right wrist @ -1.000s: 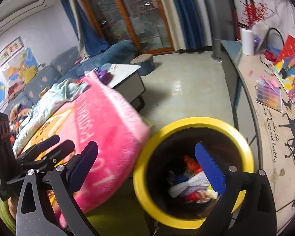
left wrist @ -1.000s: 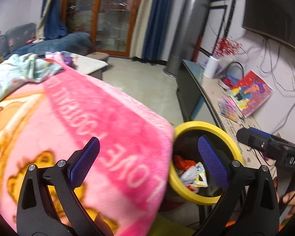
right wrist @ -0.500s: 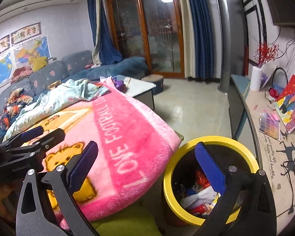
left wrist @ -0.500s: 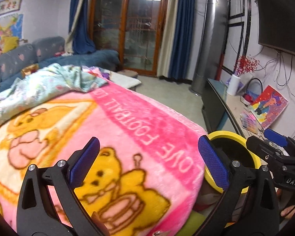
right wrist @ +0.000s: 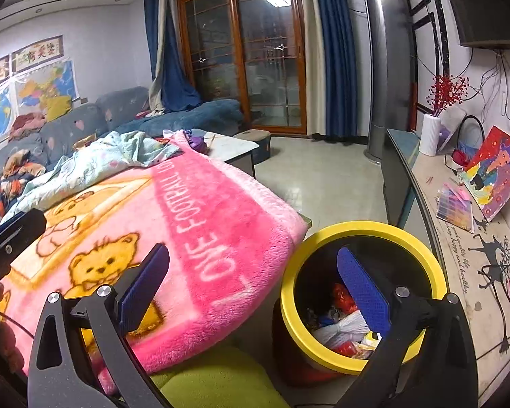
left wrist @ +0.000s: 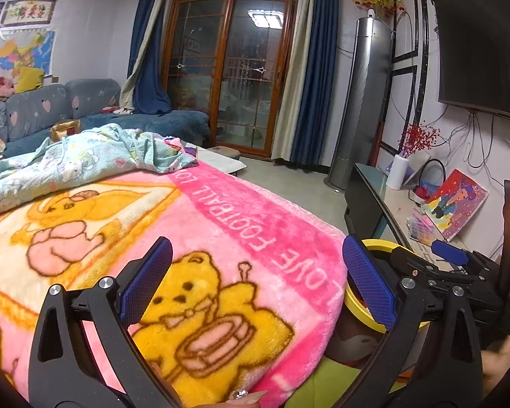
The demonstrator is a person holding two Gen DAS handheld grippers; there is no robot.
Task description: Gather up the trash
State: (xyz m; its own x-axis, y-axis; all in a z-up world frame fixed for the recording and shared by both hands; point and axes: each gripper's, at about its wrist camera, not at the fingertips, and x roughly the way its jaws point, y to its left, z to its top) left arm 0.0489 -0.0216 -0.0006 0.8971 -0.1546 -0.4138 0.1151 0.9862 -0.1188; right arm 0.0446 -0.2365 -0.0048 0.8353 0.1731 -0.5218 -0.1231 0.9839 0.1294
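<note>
Mostly hidden from the left wrist cam, the yellow-rimmed trash bin (left wrist: 374, 246) shows only a sliver of rim behind the pink blanket (left wrist: 221, 238) and the left hand-held gripper (left wrist: 255, 285), whose jaws are spread wide w/ nothing between them. Right wrist cam gives the better look: bin (right wrist: 360, 229) sits on the floor just beside the blanket's edge (right wrist: 221, 231), w/ the long desk (right wrist: 459, 255) on its other side. Trash (right wrist: 340, 323) inside is a jumble of red, white & blue wrappers; can't tell individual items, and one blue pad covers part of it. Right hand-held gripper (right wrist: 251, 285) is also released, empty, above the bin's near rim and the blanket corner. A light blue printed sheet (right wrist: 95, 163) lies bunched on the blanket's far end. On the desk: colourful painting (right wrist: 496, 170), white vase (right wrist: 430, 134) w/ red sprigs. Green cushion (right wrist: 214, 380) is cut off at frame bottom. Left gripper's body appears at the right cam's left edge, partly cropped.
</note>
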